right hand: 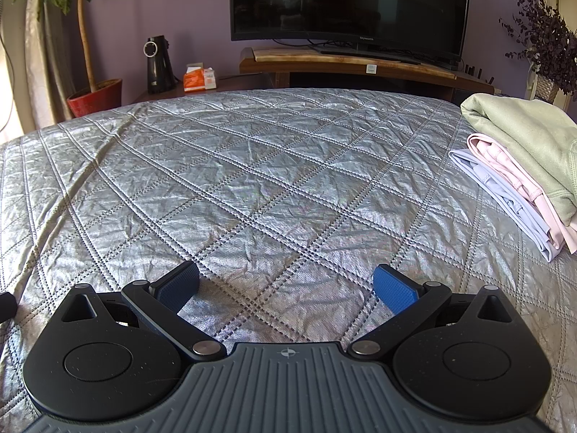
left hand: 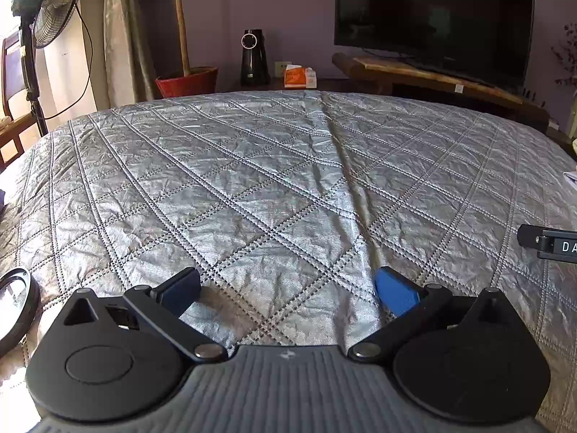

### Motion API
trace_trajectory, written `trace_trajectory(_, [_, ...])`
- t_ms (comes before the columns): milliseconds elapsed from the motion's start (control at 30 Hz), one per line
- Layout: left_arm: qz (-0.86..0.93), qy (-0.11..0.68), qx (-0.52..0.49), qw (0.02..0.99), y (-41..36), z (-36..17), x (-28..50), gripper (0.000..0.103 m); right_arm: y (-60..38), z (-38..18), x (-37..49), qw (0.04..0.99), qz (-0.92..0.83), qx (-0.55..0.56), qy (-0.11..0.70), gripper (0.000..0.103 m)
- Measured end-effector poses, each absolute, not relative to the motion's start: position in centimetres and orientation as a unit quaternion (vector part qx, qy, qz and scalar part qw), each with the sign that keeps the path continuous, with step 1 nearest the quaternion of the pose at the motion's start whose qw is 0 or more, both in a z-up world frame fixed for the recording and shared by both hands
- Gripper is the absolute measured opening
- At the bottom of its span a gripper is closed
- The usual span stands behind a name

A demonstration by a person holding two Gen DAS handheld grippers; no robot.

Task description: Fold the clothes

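Note:
A stack of folded clothes lies at the right edge of the bed in the right wrist view: a pale green garment (right hand: 523,133) on top, a pink one (right hand: 505,166) under it, a lavender one (right hand: 497,198) at the bottom. My right gripper (right hand: 286,285) hovers open over the silver quilted bedspread (right hand: 252,180), well left of the stack, nothing between its blue pads. My left gripper (left hand: 288,287) also stands open over bare quilt (left hand: 252,180). The tip of the right gripper (left hand: 548,243) shows at the right edge of the left wrist view.
Beyond the bed stand a TV (right hand: 349,3) on a wooden stand (right hand: 360,66), a black appliance (right hand: 158,65), an orange tissue box (right hand: 200,77), a potted tree in a red pot (right hand: 95,97) and a standing fan (left hand: 50,11). A round lens-like object (left hand: 16,306) lies at the left.

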State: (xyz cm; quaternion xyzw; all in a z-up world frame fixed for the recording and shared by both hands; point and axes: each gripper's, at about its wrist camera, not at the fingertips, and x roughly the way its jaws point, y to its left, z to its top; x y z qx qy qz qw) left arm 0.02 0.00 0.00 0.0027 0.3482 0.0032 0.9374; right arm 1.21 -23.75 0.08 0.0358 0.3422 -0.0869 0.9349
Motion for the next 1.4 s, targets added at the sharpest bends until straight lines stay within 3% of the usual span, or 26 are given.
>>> trace_trajectory(1400, [0.006, 0.345, 0.008, 0.938, -0.07, -0.09, 0.45, 0.103, -23.76, 0.1, 1.21, 0.935, -0.086, 0.036, 0.342, 0.103])
